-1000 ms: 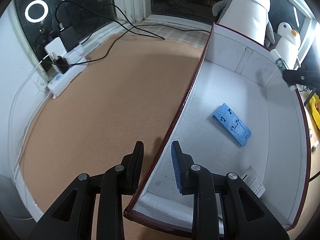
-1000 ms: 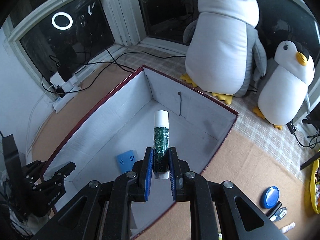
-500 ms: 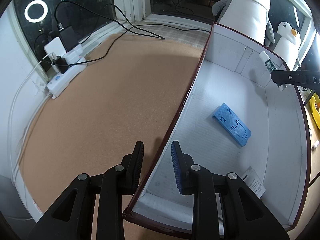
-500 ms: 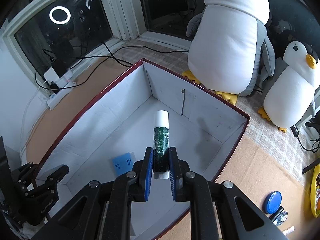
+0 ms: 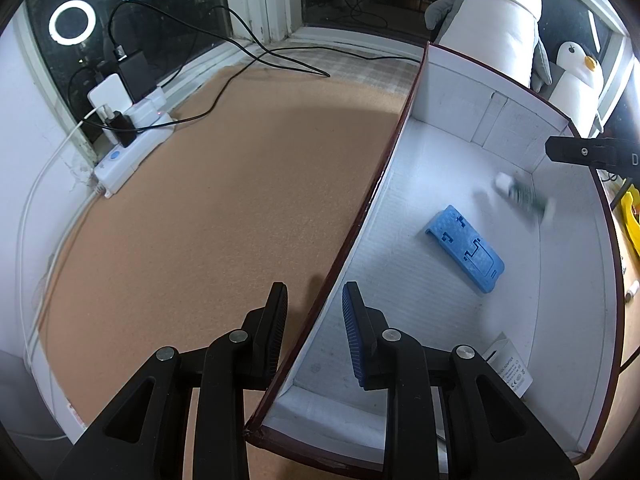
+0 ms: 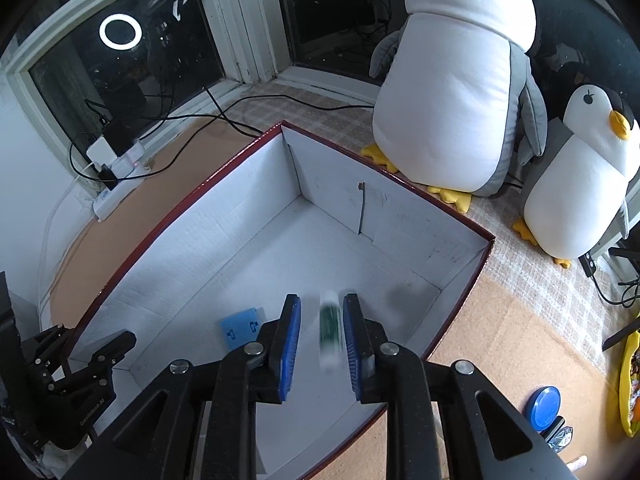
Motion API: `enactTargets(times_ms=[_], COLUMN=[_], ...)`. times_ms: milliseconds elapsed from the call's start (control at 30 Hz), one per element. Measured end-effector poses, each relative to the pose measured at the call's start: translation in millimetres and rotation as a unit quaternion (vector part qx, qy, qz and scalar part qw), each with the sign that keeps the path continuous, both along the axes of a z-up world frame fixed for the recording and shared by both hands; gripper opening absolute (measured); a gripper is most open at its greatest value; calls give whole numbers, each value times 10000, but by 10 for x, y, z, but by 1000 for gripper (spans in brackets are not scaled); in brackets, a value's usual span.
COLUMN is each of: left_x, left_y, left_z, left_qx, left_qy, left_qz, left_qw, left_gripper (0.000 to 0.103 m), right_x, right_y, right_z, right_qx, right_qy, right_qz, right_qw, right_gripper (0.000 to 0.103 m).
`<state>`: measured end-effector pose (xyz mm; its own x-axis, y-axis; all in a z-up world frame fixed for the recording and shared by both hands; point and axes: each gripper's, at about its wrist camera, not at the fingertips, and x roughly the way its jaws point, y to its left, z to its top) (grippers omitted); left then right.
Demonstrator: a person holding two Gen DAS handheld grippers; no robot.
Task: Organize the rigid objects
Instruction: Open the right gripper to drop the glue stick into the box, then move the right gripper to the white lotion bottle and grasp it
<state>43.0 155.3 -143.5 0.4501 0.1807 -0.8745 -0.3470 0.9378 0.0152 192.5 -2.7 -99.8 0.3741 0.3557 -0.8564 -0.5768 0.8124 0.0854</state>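
Right gripper [image 6: 321,330]: jaws spread wide over the box [image 6: 224,252], with the blurred tube [image 6: 330,332] loose between them, touching neither pad. Left gripper [image 5: 314,312]: jaws apart, straddling the box wall at 6 o'clock, gripping nothing. Only the left view shows the tube [image 5: 522,196] apart from the right gripper at 2 o'clock, beyond the blue holder [image 5: 466,248]

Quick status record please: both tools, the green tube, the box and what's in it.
right tool: open, above the box
green tube: blurred, loose between the open fingers, apparently dropping; in the left view it shows over the box floor near the far corner
left tool: open, fingers straddling the box's side wall
box: white inside, dark red rim
blue piece: lying flat on the box floor
white labelled item: in the near corner of the box
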Motion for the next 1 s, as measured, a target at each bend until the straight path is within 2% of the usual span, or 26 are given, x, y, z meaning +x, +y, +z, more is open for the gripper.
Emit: enactTargets(times_ms=[600, 1000], left_x=[-55, -128], left_y=[-3, -57], left_z=[49, 118], left_qx=[74, 119], left_qy=[-33, -83], left_qz=[-25, -37], left_qw=[10000, 9999], left_gripper=[26, 26], right_x=[-335, -656], right_y=[-563, -1430], right_z=[341, 466], right_qx=[522, 846], right_qy=[-104, -185], right_qz=[-296, -949], right_qw=[9981, 9917], right_gripper=[21, 21])
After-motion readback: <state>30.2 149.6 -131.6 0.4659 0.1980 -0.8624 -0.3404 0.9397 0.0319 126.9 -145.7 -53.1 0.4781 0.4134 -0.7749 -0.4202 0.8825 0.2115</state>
